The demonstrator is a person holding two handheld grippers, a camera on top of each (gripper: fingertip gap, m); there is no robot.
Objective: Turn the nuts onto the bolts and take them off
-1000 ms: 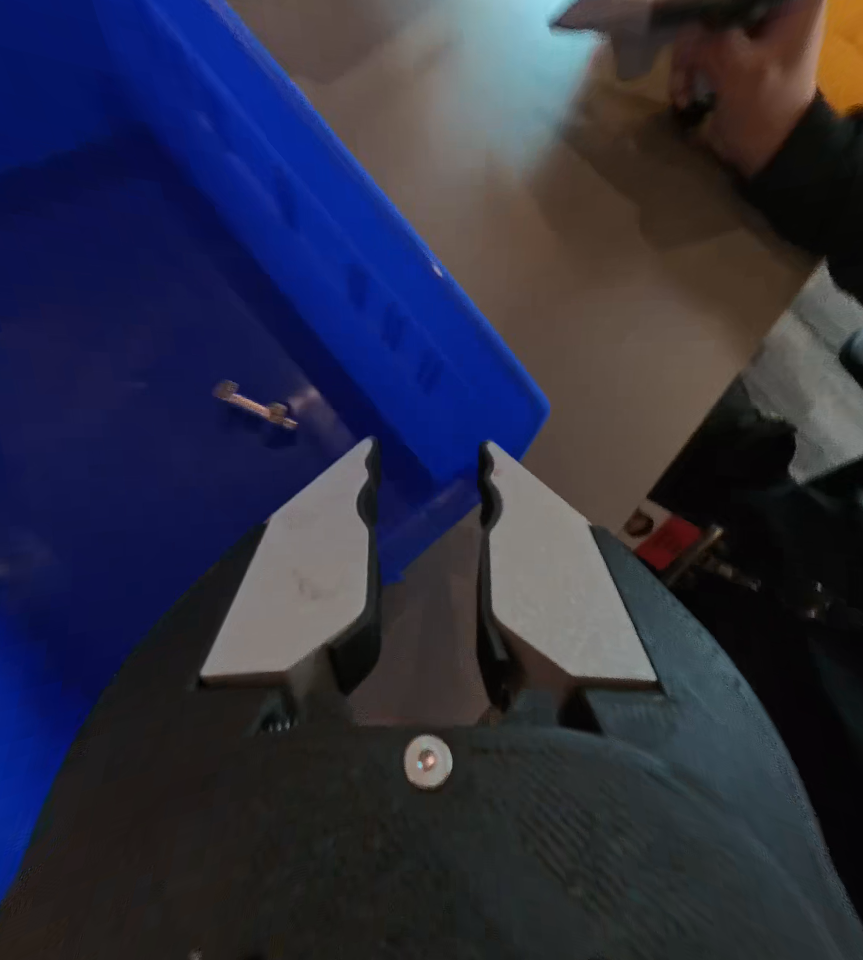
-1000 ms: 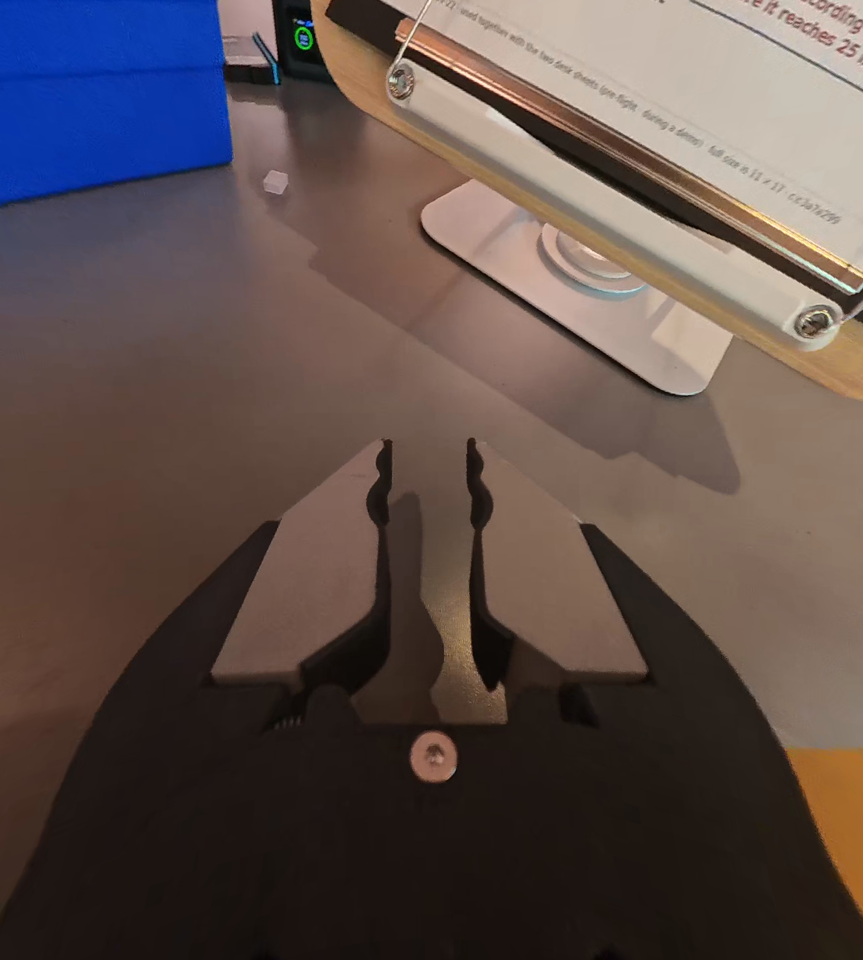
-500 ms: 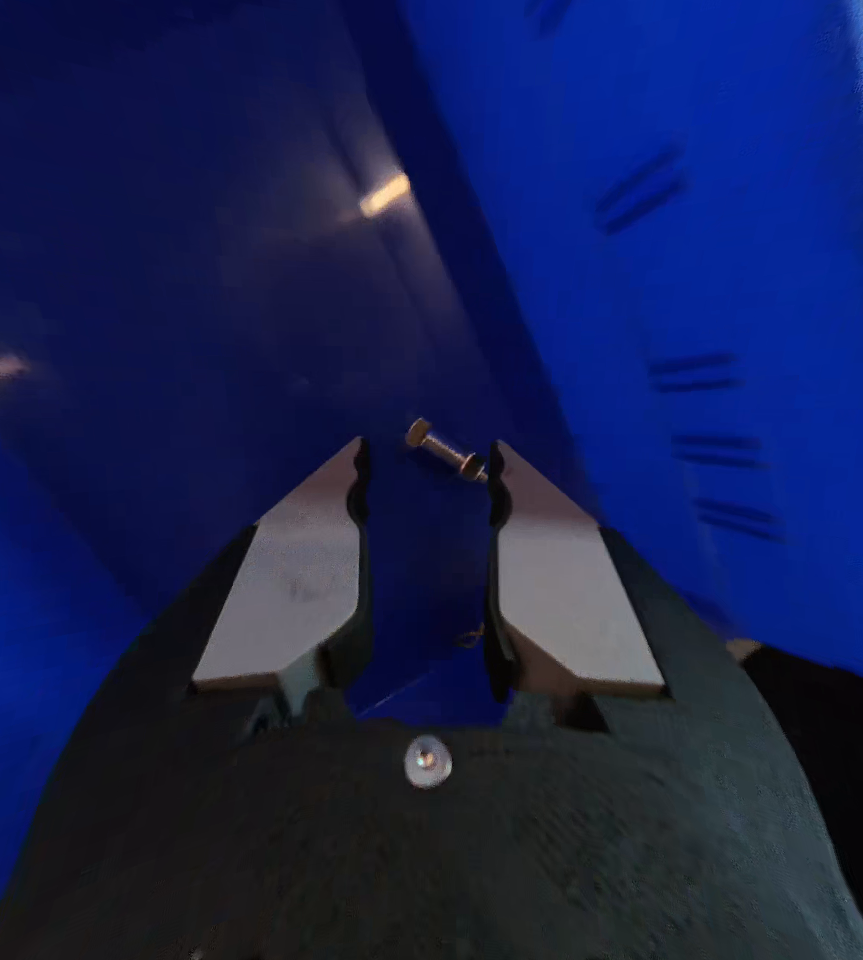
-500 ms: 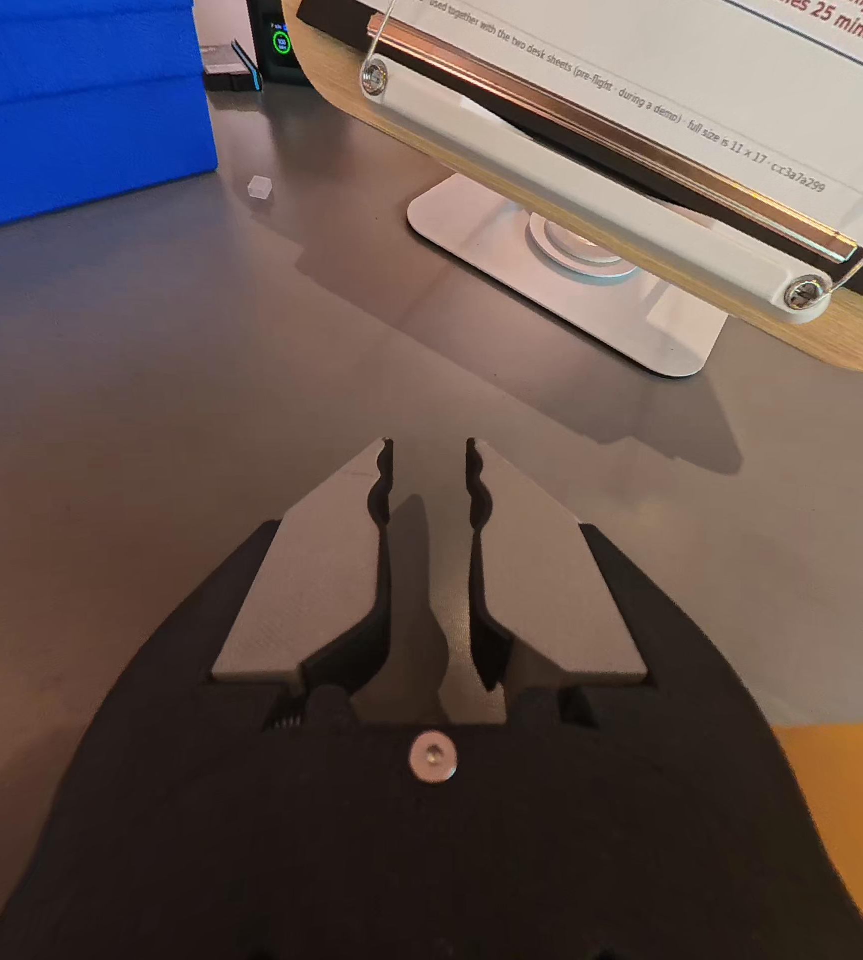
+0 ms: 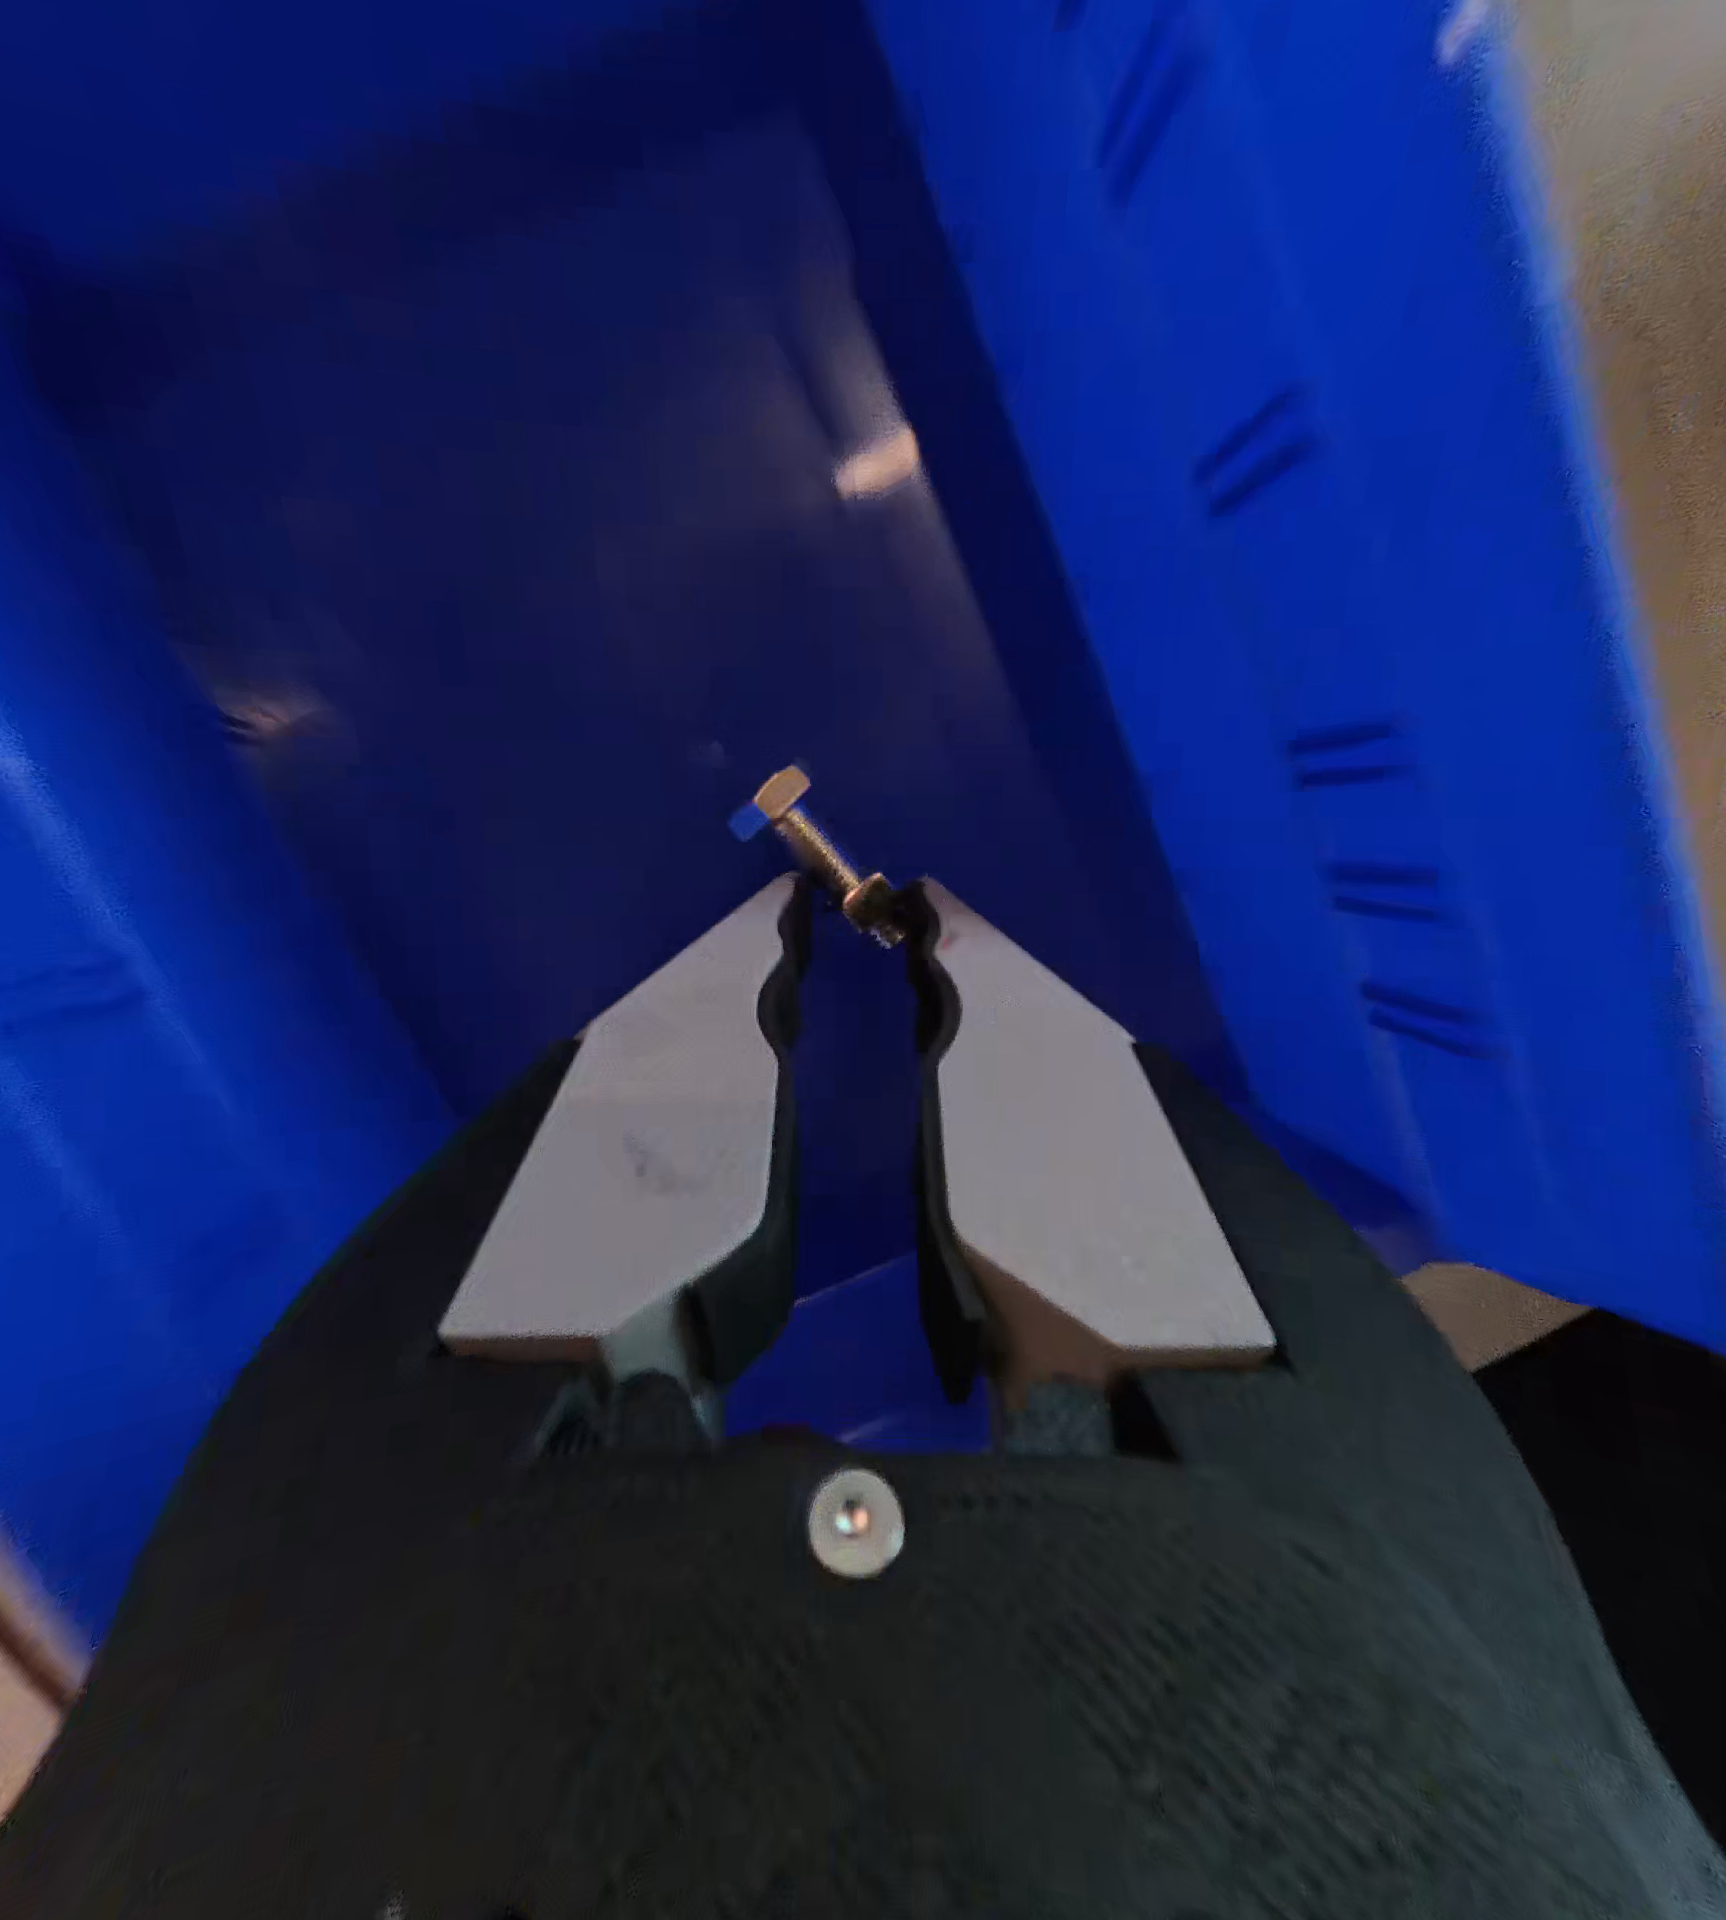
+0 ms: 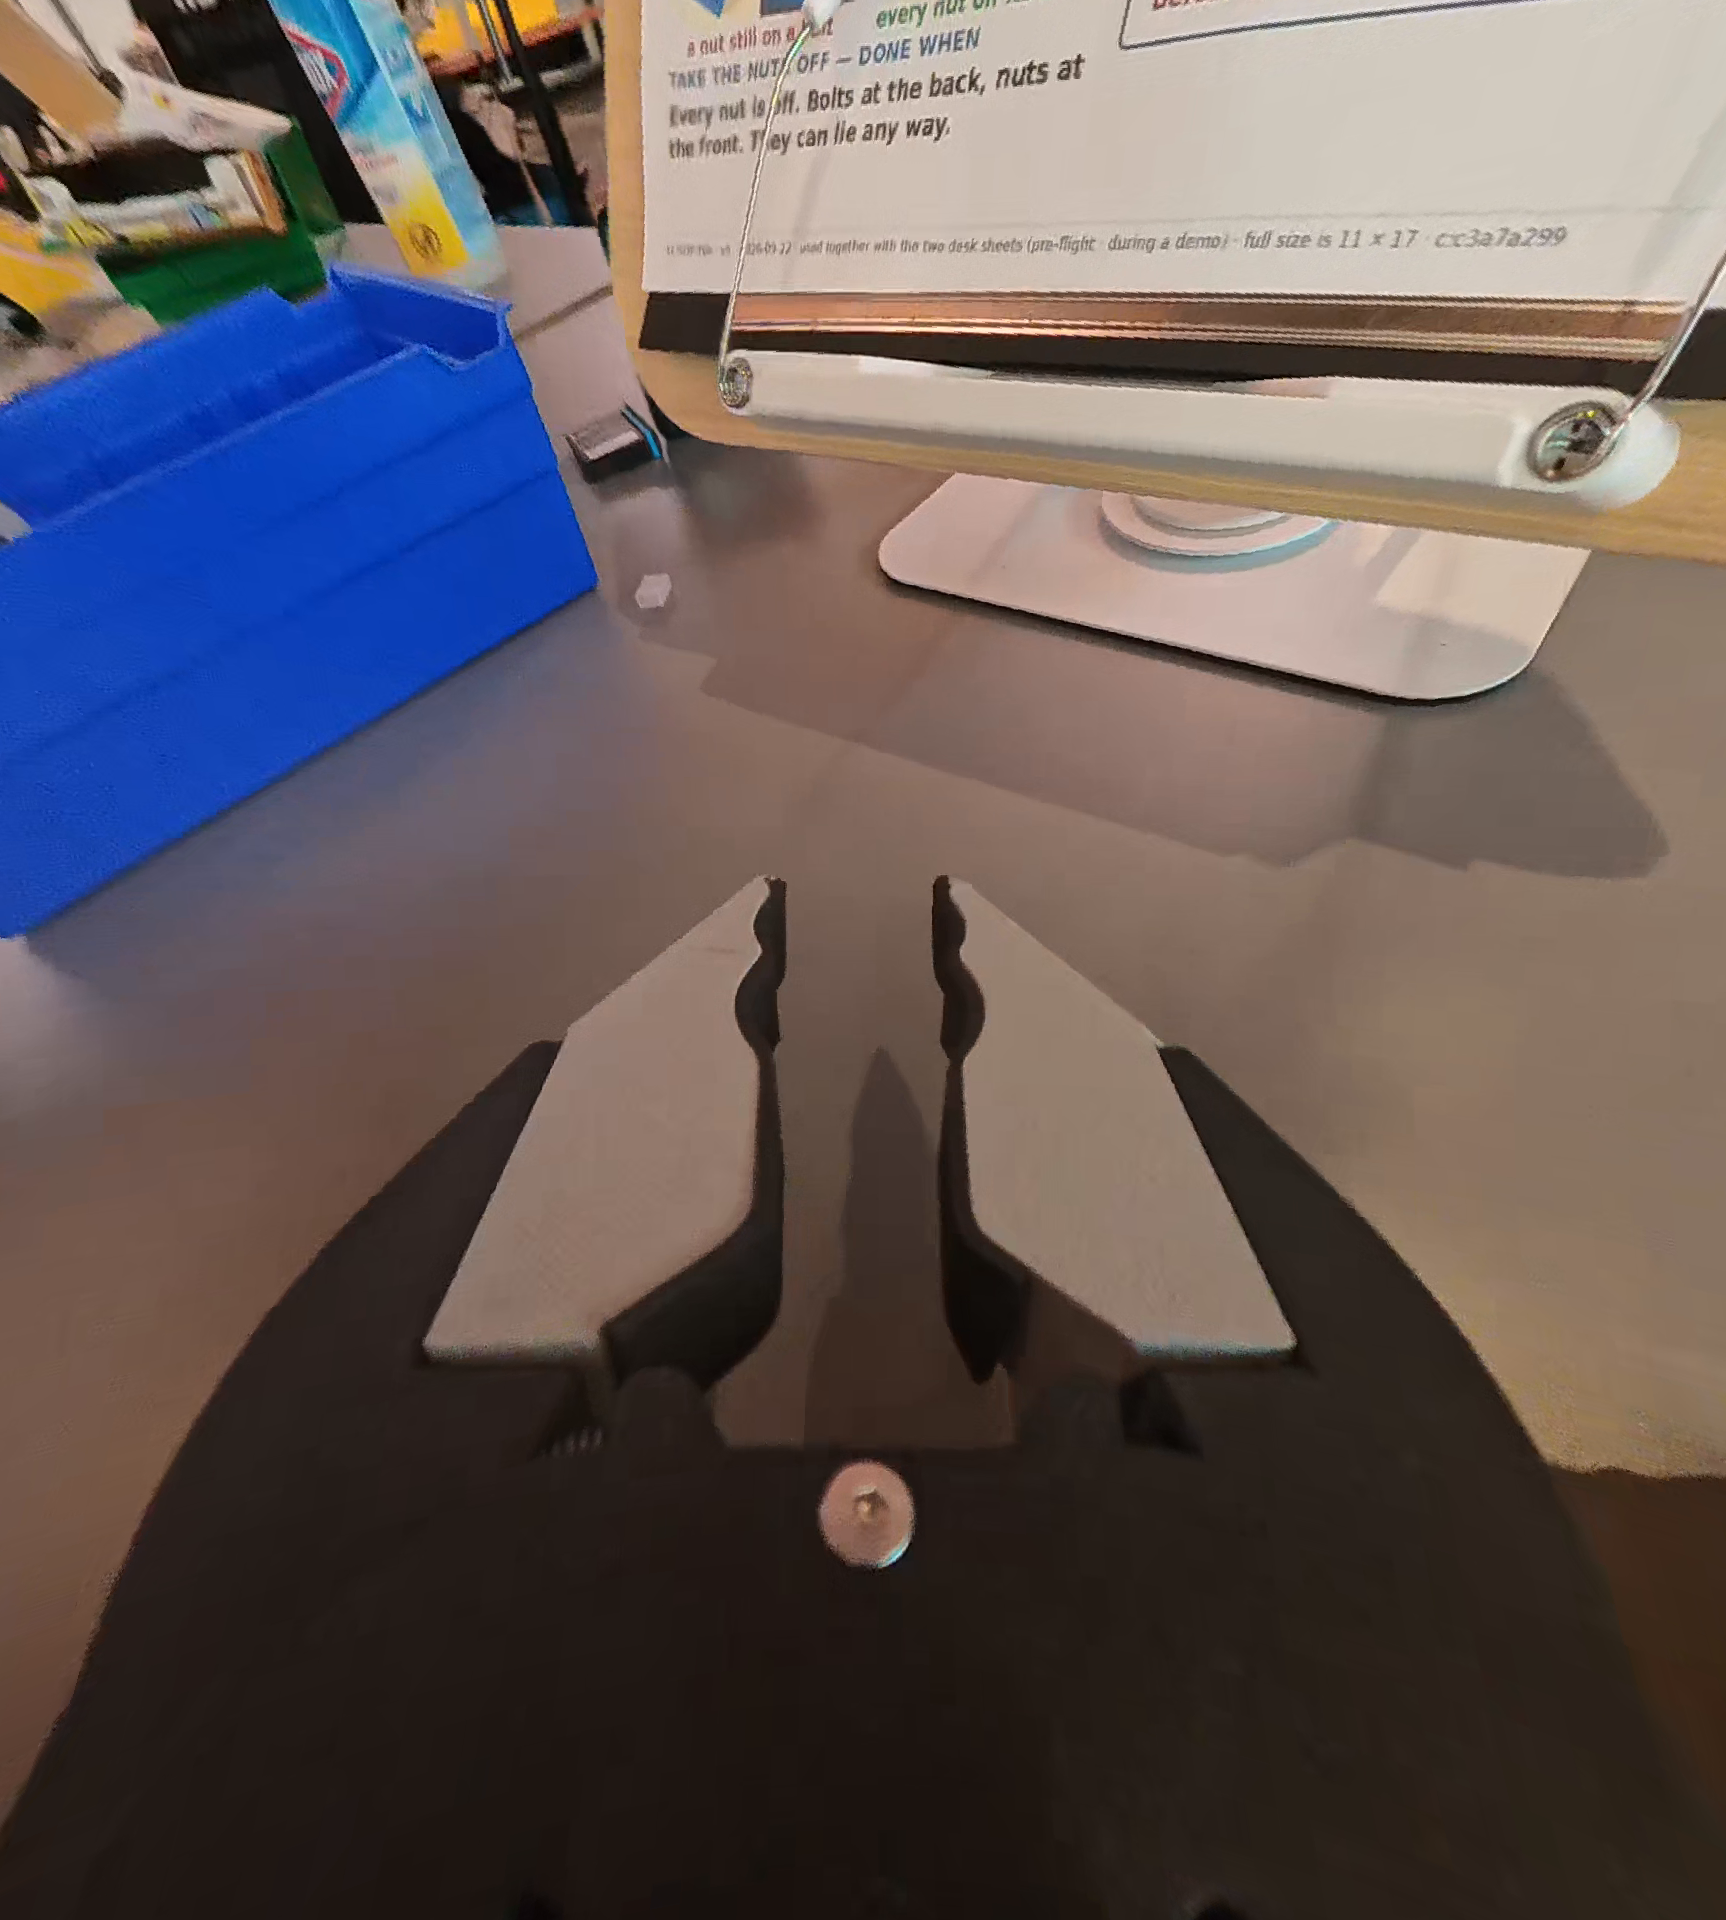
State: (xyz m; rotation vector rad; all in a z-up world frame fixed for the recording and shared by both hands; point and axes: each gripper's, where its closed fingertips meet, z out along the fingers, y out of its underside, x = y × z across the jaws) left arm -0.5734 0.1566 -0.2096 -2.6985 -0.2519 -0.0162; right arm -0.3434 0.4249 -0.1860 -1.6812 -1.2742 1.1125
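In the left wrist view my left gripper [image 5: 861, 894] reaches down into a blue bin [image 5: 1254, 520]. A brass-coloured bolt [image 5: 817, 847] with a nut [image 5: 867, 902] near its threaded end lies slantwise across the fingertips. The jaws have narrowed onto it: the left tip touches the shank and the right tip touches the nut. The bolt's square head sticks out beyond the tips. In the right wrist view my right gripper [image 6: 859, 894] is open and empty, hovering over the grey table [image 6: 423, 1039].
The blue bin [image 6: 215, 582] stands at the left of the right wrist view. A small pale nut-like piece [image 6: 651, 592] lies on the table beside it. A printed sheet on a wooden board with a white stand [image 6: 1233, 592] fills the back right. Cluttered shelves lie far left. My right fingertips sit around 35 cm from my left ones.
My left gripper moved from outside the bin down into it, reached the bolt, and its jaws narrowed around the bolt. My right gripper tilted up and stayed open.
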